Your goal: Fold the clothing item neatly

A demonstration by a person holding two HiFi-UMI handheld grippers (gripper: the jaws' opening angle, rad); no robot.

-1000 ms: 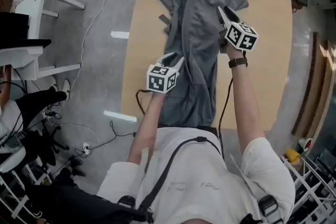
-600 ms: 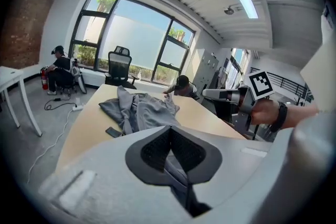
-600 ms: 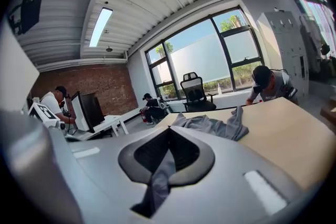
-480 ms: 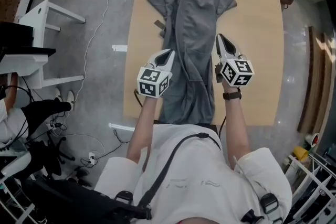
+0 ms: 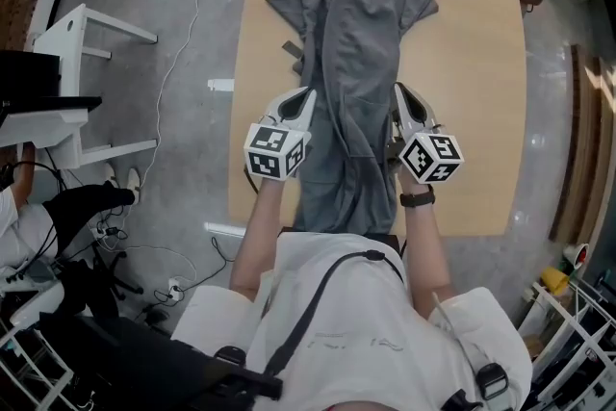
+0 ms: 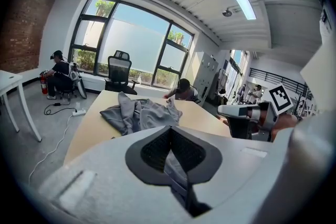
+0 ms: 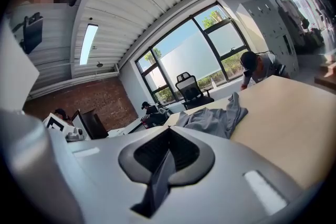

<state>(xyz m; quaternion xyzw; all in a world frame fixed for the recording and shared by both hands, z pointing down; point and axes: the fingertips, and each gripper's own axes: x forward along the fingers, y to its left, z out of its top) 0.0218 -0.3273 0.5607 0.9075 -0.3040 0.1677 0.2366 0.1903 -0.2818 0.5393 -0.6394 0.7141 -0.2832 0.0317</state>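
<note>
grey garment (image 5: 351,43): stretched lengthwise along the counter (image 5: 481,111) | left gripper (image 5: 306,97): fingers closed, pinching the garment's left edge | right gripper (image 5: 400,94): fingers closed, pinching its right edge

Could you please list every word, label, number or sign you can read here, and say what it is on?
No readable words or numbers anywhere.
Left claw and right claw cubes: black-and-white square patterns only, no letters.
Pale print on the person's white shirt: too faint to read.
Grey garment: no print visible.
</note>
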